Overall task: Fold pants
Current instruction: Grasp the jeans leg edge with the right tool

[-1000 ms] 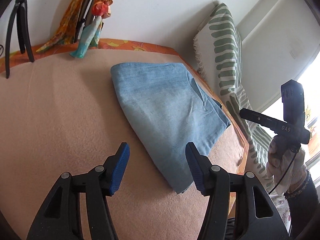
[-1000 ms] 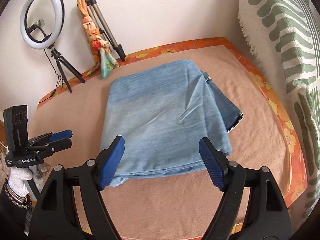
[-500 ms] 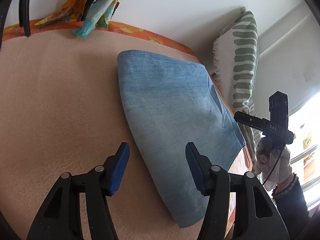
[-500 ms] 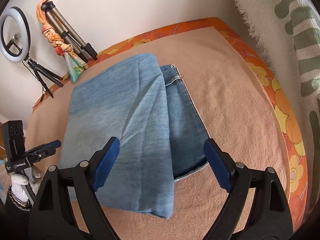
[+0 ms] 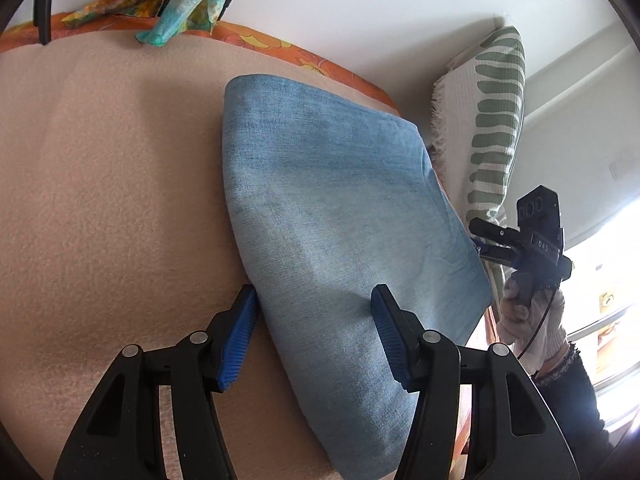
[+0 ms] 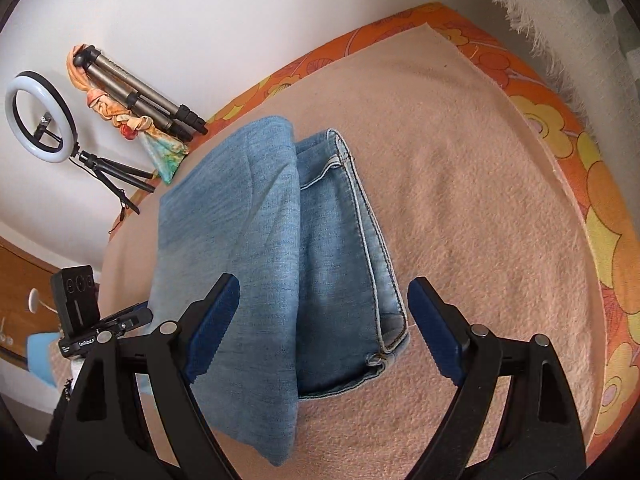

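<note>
Pants (image 5: 336, 236) lie folded in a blue denim stack on the blanket (image 5: 112, 208), toward its R side in the L cam. L gripper (image 5: 314, 332) hangs over the near end of the stack w/ fingers wide apart: L pad (image 5: 240, 336) sits at the stack's folded L edge, on or just above the blanket, can't tell which; R pad (image 5: 390, 340) is over the denim. Nothing clamped.

R gripper (image 6: 320, 328) also spread wide, holding nothing. Its L pad (image 6: 212, 324) is over the top fold, R pad (image 6: 434, 328) over bare blanket just past the hem corner. In the R cam the top layer covers the L part of the stack; lower layers w/ stitched hems stick out on the R side. In the L cam the R gripper shows at the stack's far R edge, in a gloved hand (image 5: 528, 316), close to the denim; contact unclear.

Around: ring light (image 6: 40, 116) on a small tripod, a folded tripod (image 6: 144, 96) w/ a scarf (image 6: 132, 128) tied on, all at the wall behind the blanket, well apart from the pants. Striped pillow (image 5: 496, 120) stands against the wall by the far R corner, near the stack's R edge. Orange floral sheet (image 6: 592, 184) borders the blanket.

Open blanket is broad L of the stack in the L cam and R of the hems in the R cam.
</note>
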Motion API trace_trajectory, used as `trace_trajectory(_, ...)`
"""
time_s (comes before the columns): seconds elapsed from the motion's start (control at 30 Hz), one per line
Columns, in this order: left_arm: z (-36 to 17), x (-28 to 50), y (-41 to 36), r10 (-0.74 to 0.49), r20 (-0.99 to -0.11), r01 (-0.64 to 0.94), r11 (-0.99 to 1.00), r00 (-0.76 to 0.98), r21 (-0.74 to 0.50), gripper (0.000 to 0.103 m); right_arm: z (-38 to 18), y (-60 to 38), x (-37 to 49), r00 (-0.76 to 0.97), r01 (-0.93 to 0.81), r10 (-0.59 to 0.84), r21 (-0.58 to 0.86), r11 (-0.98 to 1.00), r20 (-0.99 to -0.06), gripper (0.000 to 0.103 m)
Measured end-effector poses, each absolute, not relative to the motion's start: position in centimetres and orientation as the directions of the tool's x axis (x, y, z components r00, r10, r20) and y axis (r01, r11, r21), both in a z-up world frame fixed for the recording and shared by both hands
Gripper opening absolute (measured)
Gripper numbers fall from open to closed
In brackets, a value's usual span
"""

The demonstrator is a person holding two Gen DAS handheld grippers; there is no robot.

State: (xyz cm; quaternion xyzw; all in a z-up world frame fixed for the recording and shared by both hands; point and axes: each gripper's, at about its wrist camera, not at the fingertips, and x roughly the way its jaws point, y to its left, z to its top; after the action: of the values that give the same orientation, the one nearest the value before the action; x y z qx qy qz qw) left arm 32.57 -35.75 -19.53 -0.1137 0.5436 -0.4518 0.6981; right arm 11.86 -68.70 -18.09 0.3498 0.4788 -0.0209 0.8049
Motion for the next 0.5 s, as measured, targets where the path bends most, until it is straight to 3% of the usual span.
trace_trajectory(0.07,-19.8,32.8,-35.5,-0.773,-0.634,0.473,0.557,-0.005,-0.683,0.057,-18.9,-68.9,11.7,0.557,0.365,0.349,0.599,0.712,-0.754,0.096)
trace_trajectory(0.2,-20.0,32.9,-35.8,-0.783,-0.622,0.460,0.549,-0.008,-0.698,0.057,-19.5,-69.7,11.4,0.603,0.351,0.394,0.675,0.649,-0.693,0.097)
trace_trajectory(0.37,-19.5,32.3,-36.2,-0.748,-0.663,0.511,0.579,0.025,-0.635,0.057,-19.2,-68.5,12.1,0.523,0.358,0.303,0.528,0.770,-0.797,0.097)
trace_trajectory(0.5,-19.3,32.2,-36.6,-0.731,-0.680,0.517,0.602,0.050,-0.608,0.057,-19.2,-68.1,12.4,0.514,0.328,0.333,0.540,0.775,-0.790,0.097)
